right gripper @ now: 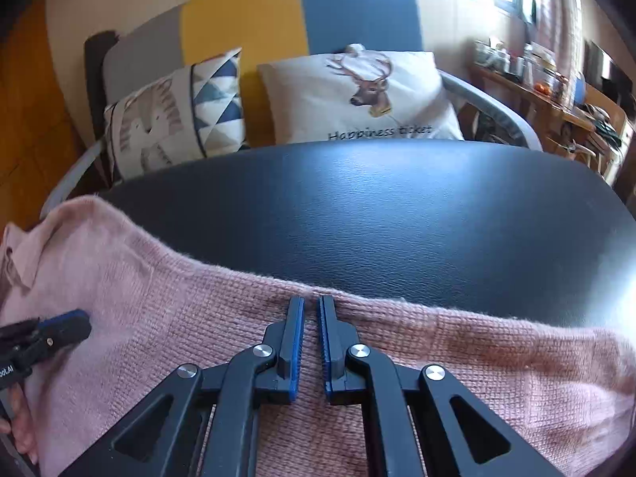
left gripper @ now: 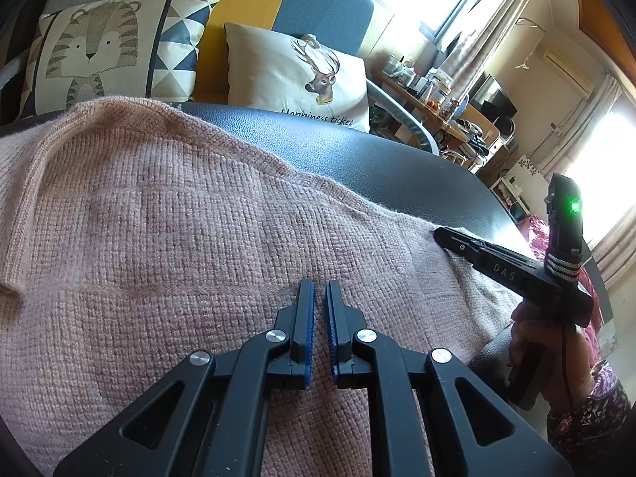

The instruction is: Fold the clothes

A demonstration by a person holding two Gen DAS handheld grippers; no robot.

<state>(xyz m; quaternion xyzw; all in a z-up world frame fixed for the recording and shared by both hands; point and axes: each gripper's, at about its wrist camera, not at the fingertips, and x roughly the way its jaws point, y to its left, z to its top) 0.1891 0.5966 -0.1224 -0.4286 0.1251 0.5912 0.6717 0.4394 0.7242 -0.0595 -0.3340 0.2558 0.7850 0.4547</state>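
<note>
- Lying across the near part of the dark table (right gripper: 397,206): pink sweater (left gripper: 179,238), long axis left to right.
- Left gripper (left gripper: 320,290): jaws nearly closed, empty, over the sweater's middle.
- Right gripper (right gripper: 311,302): jaws nearly closed, empty, at the sweater's far edge, nearer to it.

The left gripper (left gripper: 320,290) is pointed down and forward over the pink sweater (left gripper: 167,238), which is spread on the near part of the desk (right gripper: 377,214). Its jaws are drawn nearly together, only a thin slit being left between the blue pads (left gripper: 308,318), and nothing is seen held between them. The right gripper (right gripper: 311,304) is tilted down likewise, its tips set at the sweater's far edge; its jaws are likewise almost closed, with no cloth seen between the pads. In the left wrist view the right hand (left gripper: 532,342) is seen wrapped around the tool's handle, a floral sleeve (left gripper: 592,413) covering the wrist.
</note>
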